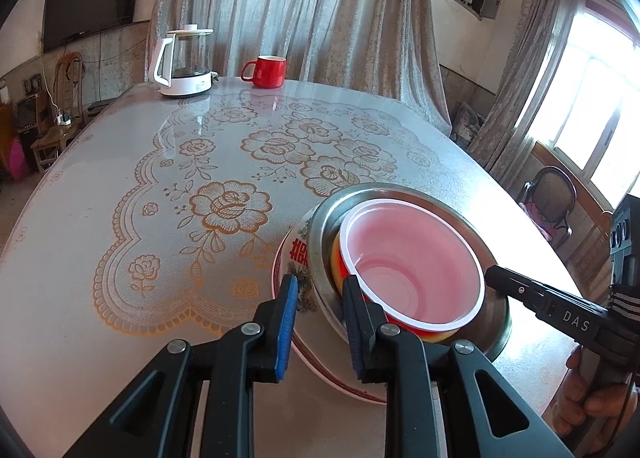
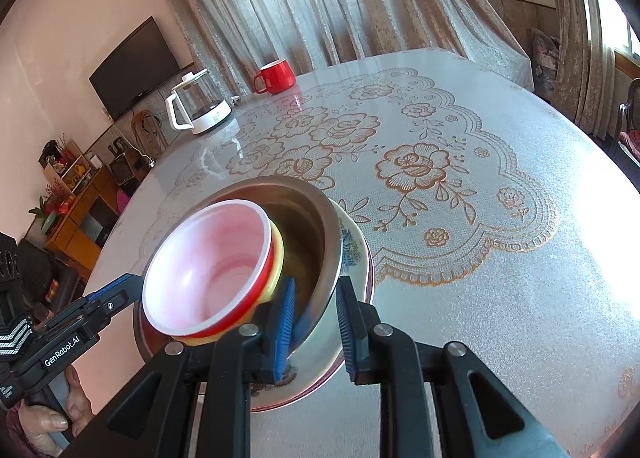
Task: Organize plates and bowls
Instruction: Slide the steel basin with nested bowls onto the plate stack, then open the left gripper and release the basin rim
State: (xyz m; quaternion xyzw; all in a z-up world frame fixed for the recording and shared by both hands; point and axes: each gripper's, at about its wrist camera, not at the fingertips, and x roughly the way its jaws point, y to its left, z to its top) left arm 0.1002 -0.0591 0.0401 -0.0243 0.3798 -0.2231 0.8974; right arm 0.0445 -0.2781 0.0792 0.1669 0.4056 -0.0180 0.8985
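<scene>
A nested stack sits near the front edge of the table [image 1: 120, 146]: a red plastic bowl [image 1: 412, 262] with a pale pink inside rests in a yellow bowl [image 1: 335, 258], both lying tilted inside a steel bowl [image 1: 320, 230], which stands on a patterned ceramic plate [image 1: 286, 258] with a red rim. The left tongs [image 1: 320, 322] straddle the near edge of the stack with a modest gap; the plate and steel rims lie between the pads, but the blue pad on the left looks clear of them, so I judge no firm grip there. The right tongs [image 2: 314, 322] have closed in around the steel bowl's rim, its wall between the pads, though a gap seems to remain on the outer side, so whether they truly pinch it I cannot tell. The step in hand looks like the settling or lifting of the stack from both sides, with stacking largely done. The next move calls for a sure hold on both rims and a level lift, since the tilted inner bowls could slide. A red mug [image 1: 266, 71] and a glass kettle [image 1: 186, 62] stand well apart at the far side.
</scene>
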